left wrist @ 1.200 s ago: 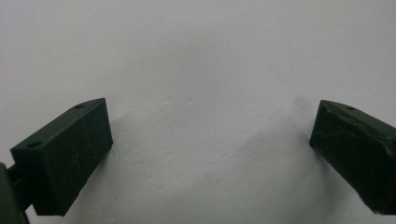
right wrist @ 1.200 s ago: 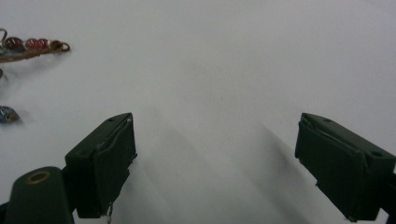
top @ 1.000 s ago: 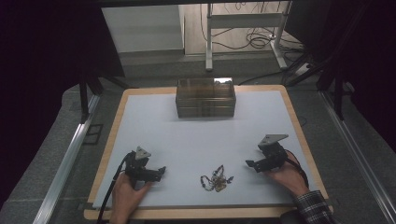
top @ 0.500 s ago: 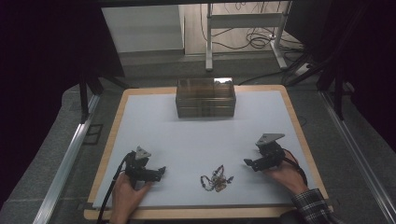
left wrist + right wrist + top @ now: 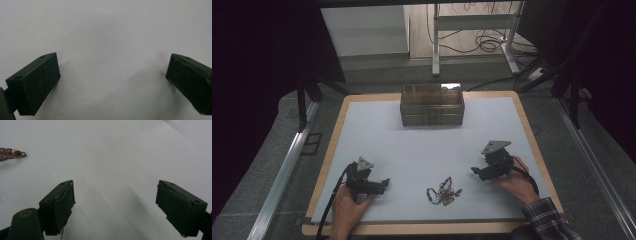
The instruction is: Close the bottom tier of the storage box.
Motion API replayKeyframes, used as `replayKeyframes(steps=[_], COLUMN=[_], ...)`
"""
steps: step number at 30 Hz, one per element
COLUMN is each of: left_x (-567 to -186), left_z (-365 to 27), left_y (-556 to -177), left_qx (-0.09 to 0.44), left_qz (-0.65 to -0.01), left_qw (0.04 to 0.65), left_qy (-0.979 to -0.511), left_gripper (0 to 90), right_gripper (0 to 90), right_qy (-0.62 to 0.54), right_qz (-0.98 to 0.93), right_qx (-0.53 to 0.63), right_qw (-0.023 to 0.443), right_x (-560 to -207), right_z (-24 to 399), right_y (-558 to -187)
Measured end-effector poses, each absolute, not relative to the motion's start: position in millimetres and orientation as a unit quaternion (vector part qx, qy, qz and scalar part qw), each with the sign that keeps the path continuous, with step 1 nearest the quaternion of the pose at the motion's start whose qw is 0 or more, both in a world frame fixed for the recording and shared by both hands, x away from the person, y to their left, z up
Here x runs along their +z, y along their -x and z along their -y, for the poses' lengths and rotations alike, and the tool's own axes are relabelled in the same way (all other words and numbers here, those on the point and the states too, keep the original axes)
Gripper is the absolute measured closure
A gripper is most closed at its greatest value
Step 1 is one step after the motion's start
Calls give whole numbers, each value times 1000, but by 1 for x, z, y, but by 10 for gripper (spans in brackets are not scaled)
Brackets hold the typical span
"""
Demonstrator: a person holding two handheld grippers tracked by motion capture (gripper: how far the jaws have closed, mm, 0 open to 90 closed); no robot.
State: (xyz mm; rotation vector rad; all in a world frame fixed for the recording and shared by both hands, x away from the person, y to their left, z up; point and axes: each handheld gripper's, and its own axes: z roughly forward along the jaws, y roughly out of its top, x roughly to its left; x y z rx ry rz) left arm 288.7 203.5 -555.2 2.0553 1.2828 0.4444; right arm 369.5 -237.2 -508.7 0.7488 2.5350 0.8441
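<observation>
We see the left gripper [image 5: 384, 183] and right gripper [image 5: 475, 171], jaws apart on the white desk [image 5: 422, 150], flanking a tangled beaded chain [image 5: 443, 190], brown translucent box [image 5: 432, 104] beyond.

My left gripper [image 5: 112, 75] has matt black plastic jaws, scuffed with fine pale scratches, spread wide over the white sheet [image 5: 422, 150], which looks like smooth matt paper with faint dimples. My right gripper [image 5: 115, 202] has the same dull black plastic jaws, also spread apart, with frayed edges on the pads. The board [image 5: 334, 135] under the sheet shows a pale wood rim. Near the sheet's front edge lies a chain [image 5: 443, 190] of brassy metal links with glossy red beads. At the sheet's far edge stands a box [image 5: 432, 104] of smoky translucent plastic, shiny on top. My sleeve [image 5: 548, 220] is checked cloth.
</observation>
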Motion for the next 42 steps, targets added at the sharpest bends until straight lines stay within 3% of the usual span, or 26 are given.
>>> replayKeyframes(steps=[42], left_x=[-555], left_z=[-204], left_y=[-289], left_qx=[170], left_qz=[-491], left_qw=[333], left_qy=[-787], left_gripper=[0], right_gripper=[275], right_qy=[-224], right_qz=[-908], right_qx=[272], right_qw=[229], right_x=[-503], right_z=[190], right_y=[-388])
